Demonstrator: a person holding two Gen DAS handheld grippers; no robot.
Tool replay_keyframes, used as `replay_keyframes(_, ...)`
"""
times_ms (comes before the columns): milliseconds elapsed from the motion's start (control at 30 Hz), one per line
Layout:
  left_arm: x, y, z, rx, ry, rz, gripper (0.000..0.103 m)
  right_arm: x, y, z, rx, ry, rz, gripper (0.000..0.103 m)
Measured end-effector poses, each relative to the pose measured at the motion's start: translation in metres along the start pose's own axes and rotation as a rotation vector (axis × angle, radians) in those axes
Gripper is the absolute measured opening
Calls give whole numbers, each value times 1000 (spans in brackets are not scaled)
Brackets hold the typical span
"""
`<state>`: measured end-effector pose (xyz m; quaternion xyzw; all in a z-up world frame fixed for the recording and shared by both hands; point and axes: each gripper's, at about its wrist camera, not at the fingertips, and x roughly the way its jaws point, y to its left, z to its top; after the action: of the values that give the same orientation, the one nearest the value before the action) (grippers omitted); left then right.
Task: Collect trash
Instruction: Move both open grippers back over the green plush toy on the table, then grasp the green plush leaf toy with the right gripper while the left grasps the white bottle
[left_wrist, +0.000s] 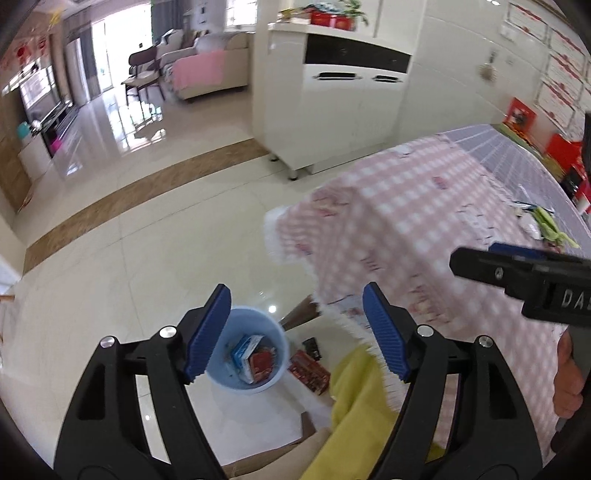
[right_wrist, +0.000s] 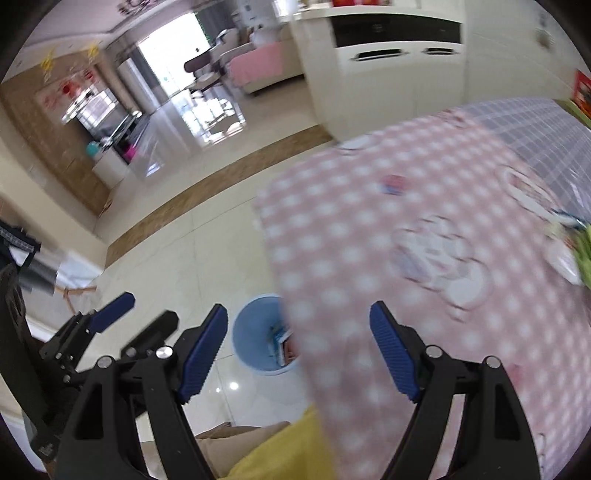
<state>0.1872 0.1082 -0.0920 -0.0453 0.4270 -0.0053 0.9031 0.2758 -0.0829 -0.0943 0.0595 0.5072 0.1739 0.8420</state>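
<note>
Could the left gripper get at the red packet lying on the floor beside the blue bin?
Probably yes. The left gripper is open and empty, and the red packet lies exposed beside the blue bin, just clear of the tablecloth fringe.

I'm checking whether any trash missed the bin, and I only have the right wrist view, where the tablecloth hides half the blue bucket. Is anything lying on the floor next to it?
Observer: Yes. The left wrist view shows a red packet on the floor just right of the blue bucket, outside it.
Operator: What's inside the bucket?
Observer: A blue-and-white packet and a red wrapper lie at the bottom.
Operator: Is the left gripper carrying anything?
Observer: No. The left gripper is open, with nothing between its pads.
</note>
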Motion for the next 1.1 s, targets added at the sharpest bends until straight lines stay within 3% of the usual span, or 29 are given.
replay_keyframes(333,2,-116,12,187,-10,-138,76,-51,-103,-32,141,-68,-116,81)
replay_keyframes(433,7,-147,11,226,1,-163,76,-68,-134,-42,177,-92,-186,81)
replay_keyframes(567,16,-177,7,262,30,-184,76,-80,-170,-52,243,-102,-211,81)
replay_keyframes(867,25,-220,2,302,63,-231,76,-91,-215,-46,270,-163,-271,83)
replay_keyframes(1100,28,-239,12,321,63,-231,77,-73,-237,-21,221,-178,-359,83)
